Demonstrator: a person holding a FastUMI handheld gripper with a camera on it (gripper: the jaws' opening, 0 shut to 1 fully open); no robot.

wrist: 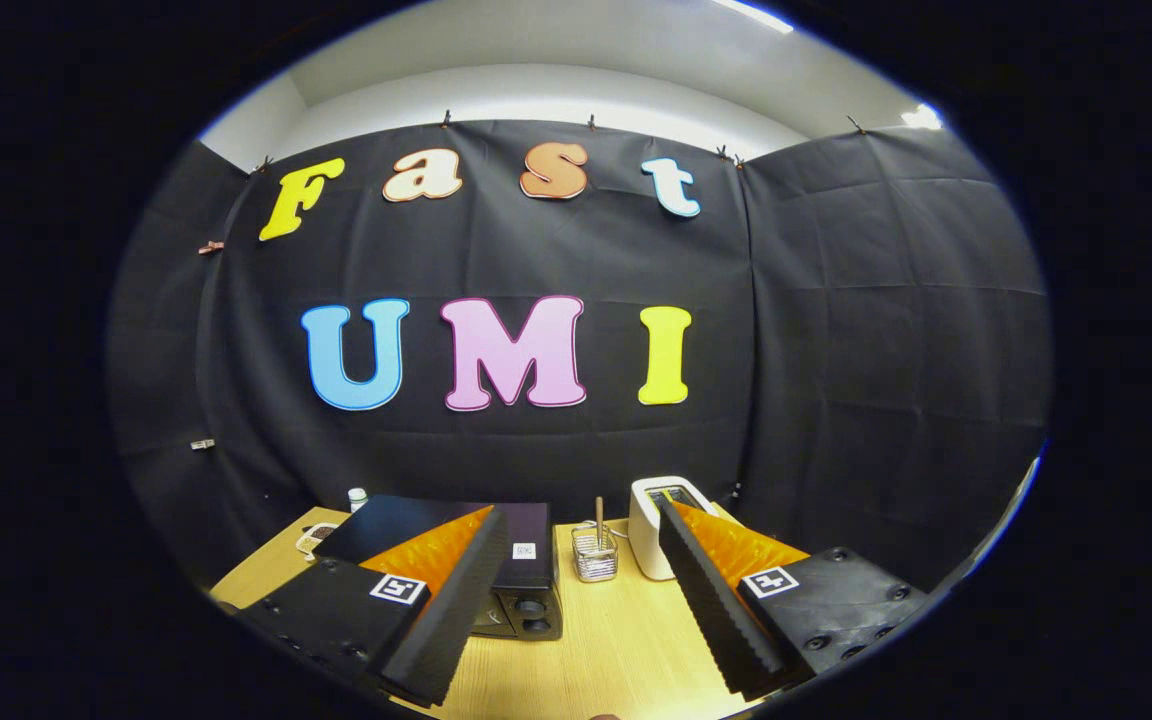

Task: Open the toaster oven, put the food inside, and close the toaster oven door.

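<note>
Fingers (pixel 576 610) were spread wide apart, nothing between them, held above the light wooden desk (pixel 616 640). Each finger carried a small square black-and-white marker tag.

The black box-shaped toaster oven (pixel 526 575) sat toward the desk's back edge, just beyond the left finger, which hid most of its front. Only its right end showed: two round knobs and a small white sticker on the side, too small to read. Could not tell the door's state.

A small clear wire-mesh holder (pixel 595 553) with a thin wooden stick upright in it stood next to the oven, in the gap between the fingers. A white rounded slot toaster (pixel 658 525) stood just past it, partly covered by the right finger.

At the desk's far left corner: a small white bottle (pixel 357 498) and a white object (pixel 316 538), partly hidden and hard to make out. Food not identifiable.
</note>
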